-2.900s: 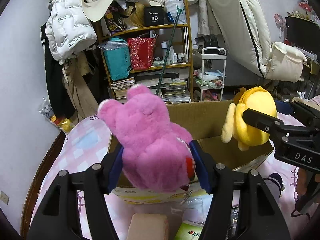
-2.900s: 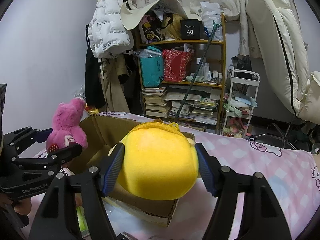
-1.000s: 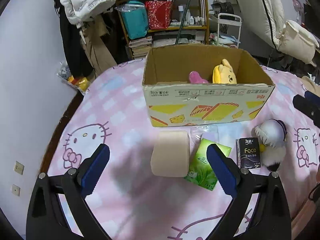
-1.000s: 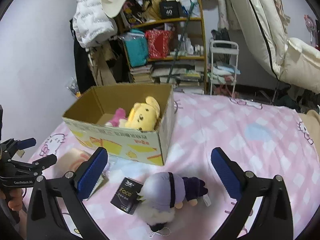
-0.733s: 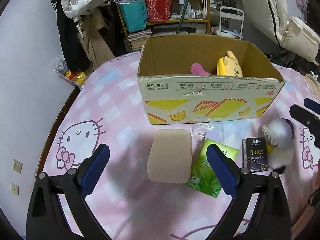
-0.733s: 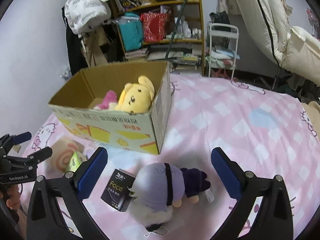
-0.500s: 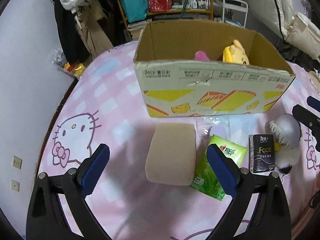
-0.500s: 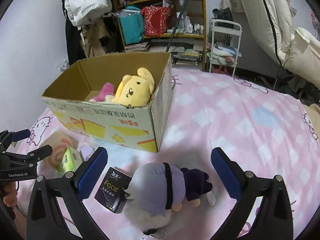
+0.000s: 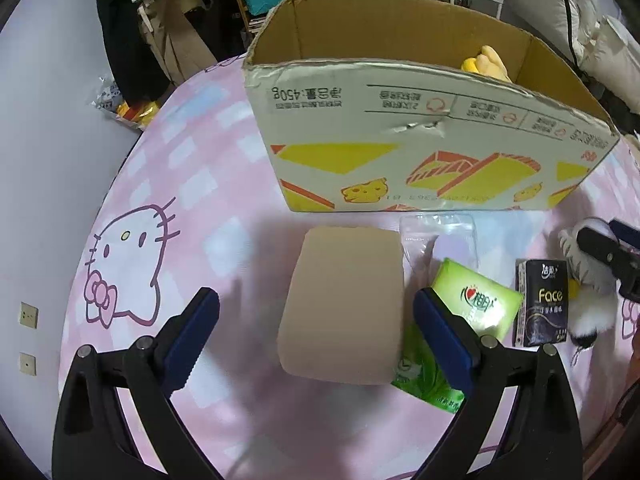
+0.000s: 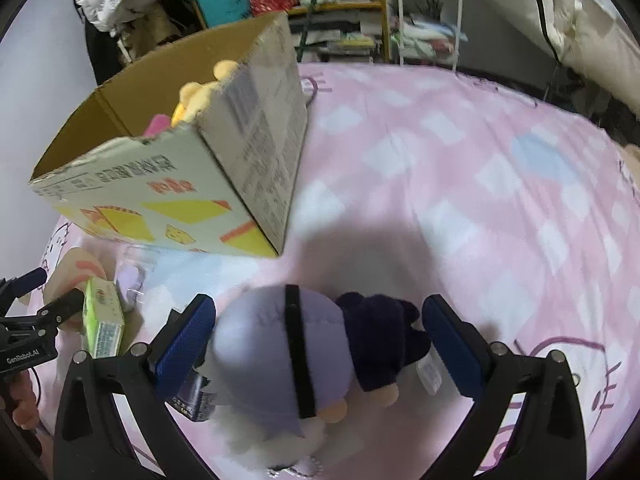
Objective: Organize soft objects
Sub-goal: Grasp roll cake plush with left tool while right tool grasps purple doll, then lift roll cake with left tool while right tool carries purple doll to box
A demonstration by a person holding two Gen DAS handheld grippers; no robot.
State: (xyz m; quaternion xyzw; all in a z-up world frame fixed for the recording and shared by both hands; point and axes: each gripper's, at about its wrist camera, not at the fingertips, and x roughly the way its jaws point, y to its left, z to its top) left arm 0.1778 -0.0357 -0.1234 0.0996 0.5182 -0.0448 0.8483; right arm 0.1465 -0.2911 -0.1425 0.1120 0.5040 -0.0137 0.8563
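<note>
Your left gripper (image 9: 316,332) hangs over the pink bed (image 9: 208,200) with its blue-padded fingers (image 9: 192,336) spread wide, either side of the tan plush block (image 9: 344,304) without touching it. Just right of the block lies a green tissue pack (image 9: 476,300), partly under your right finger, then a black Face packet (image 9: 542,304) and a white plush toy (image 9: 588,280), with the other gripper's tip (image 9: 608,252) over it. Beyond them stands the cardboard box (image 9: 400,148), a yellow plush (image 9: 486,62) peeking above its rim.

"Face" – black packet (image 9: 542,304); "GenRobot.AI" – left claw (image 10: 24,308)
</note>
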